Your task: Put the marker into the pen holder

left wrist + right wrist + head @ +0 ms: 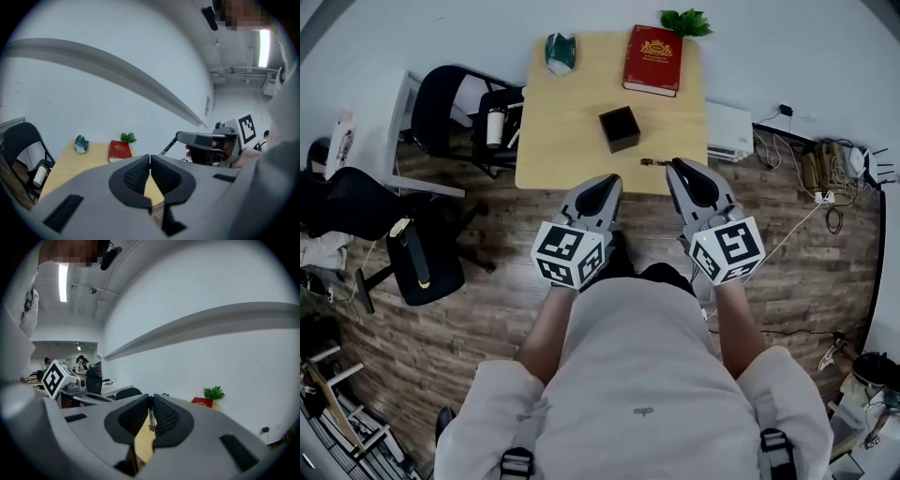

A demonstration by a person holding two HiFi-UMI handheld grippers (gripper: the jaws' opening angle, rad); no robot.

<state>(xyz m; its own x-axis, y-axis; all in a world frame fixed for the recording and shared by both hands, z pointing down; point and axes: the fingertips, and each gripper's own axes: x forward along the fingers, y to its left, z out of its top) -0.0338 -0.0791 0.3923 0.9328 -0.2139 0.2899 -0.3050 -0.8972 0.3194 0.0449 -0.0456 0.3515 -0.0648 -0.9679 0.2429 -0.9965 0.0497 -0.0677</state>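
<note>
Worktop (pixel 572 122) sits ahead of both sets of jaws. Left gripper (pixel 609 181): jaws shut tip to tip, nothing between them. Right gripper (pixel 677 166): jaws clamped on the marker (pixel 654 162), which sticks out sideways toward the left jaws at the worktop's near edge. Red book (pixel 652 59) is far ahead of the right jaws. Black pen holder (pixel 620 127) stands ahead, between the two jaw sets, apart from the marker.

marker (pixel 652 162): your right gripper (pixel 675 165) is hiding most of it | pen holder (pixel 620 127): its inside is showing too dark to tell
</note>
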